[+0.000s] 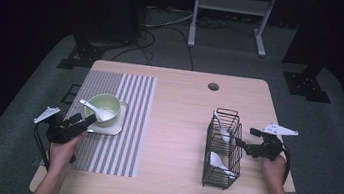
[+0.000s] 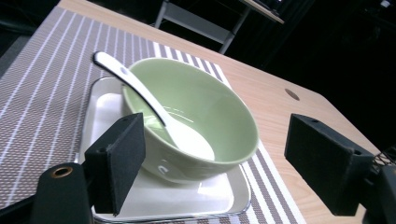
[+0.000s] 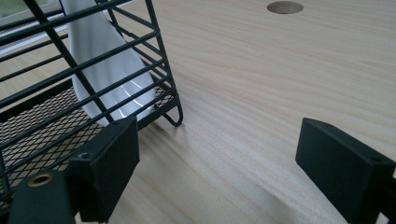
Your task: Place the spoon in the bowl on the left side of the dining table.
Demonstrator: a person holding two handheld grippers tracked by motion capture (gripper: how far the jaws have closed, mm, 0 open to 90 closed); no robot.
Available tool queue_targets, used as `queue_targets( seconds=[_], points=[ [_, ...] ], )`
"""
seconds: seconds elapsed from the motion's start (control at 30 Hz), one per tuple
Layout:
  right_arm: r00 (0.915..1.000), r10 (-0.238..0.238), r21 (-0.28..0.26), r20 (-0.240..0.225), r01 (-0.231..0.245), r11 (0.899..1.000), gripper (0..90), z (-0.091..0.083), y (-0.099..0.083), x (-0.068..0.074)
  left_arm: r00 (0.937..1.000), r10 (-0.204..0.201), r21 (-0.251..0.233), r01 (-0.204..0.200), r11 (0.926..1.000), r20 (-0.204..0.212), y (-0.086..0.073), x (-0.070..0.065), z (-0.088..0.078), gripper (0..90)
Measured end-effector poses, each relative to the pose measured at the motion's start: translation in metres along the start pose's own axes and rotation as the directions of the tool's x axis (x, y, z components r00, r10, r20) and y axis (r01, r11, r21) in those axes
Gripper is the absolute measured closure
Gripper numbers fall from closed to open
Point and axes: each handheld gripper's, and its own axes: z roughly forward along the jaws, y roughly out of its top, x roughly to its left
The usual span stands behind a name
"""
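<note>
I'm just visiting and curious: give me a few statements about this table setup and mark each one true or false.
1. A white spoon lies in the green bowl. True.
2. The bowl sits directly on the bare wood. False: it stands on a pale square tray on the striped placemat.
3. The left gripper is clamped on the bowl. False: its jaws stand open, not pressing on the bowl.
4. The black wire basket holds white spoons. True.
5. The right gripper holds a spoon. False: its jaws are open over the table.
</note>
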Motion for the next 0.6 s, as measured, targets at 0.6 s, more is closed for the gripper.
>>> queue_targets(
  seconds=[0.6],
  points=[
    [1.0000, 0.000, -0.001, -0.001, 0.000, 1.000, 12.3, 0.000, 0.000, 0.000, 0.9958, 0.083, 0.042, -0.085, 0.9955, 0.038, -0.009, -0.031, 0.006, 9.9]
  ],
)
